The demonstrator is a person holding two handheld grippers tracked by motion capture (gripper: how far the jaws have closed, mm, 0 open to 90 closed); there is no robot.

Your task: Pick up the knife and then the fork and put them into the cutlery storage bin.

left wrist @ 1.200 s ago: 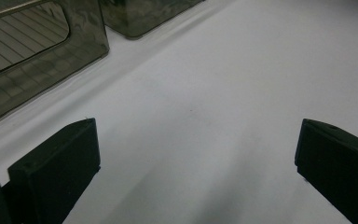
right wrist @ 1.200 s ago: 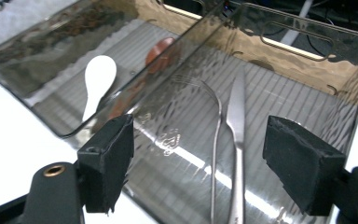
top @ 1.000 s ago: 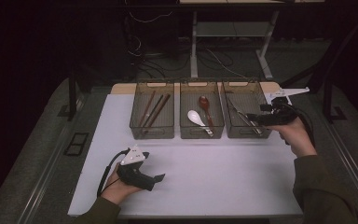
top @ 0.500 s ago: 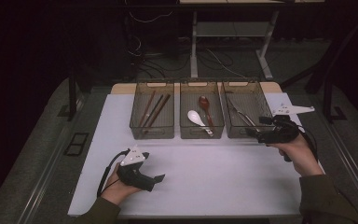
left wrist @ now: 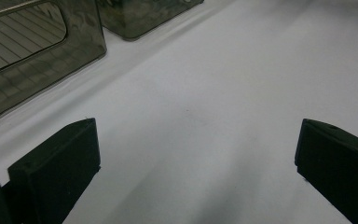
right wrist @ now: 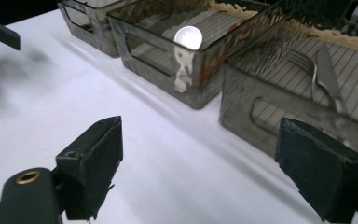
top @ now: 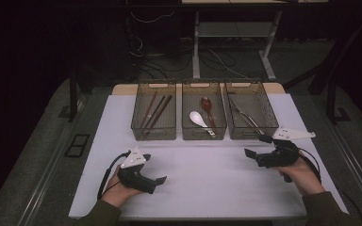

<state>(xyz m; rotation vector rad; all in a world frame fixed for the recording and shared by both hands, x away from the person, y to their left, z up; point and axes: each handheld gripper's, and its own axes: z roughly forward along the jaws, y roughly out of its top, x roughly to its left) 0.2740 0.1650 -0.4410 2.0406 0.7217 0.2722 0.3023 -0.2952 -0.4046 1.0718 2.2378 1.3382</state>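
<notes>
The white counter (top: pixel 207 188) lies bare under both sets of jaws, so the sorting looks finished or paused, with both hands resting. Beyond the right gripper (top: pixel 257 147), whose jaws stand wide apart and hold nothing, sits the right bin (top: pixel 252 113) with a fork and knife (right wrist: pixel 324 70) just ahead of its right jaw; the middle bin (top: pixel 203 115) with the white spoon (top: pixel 199 117) lies ahead of its left jaw. The left gripper (top: pixel 159 181), jaws also apart and empty, has the chopstick bin (top: pixel 153 113) far off past its left jaw. Any next pick calls for a forward reach into a bin. The right gripper view shows the cutlery plainly; from above it is probably tongs or cutlery, hard to tell.
</notes>
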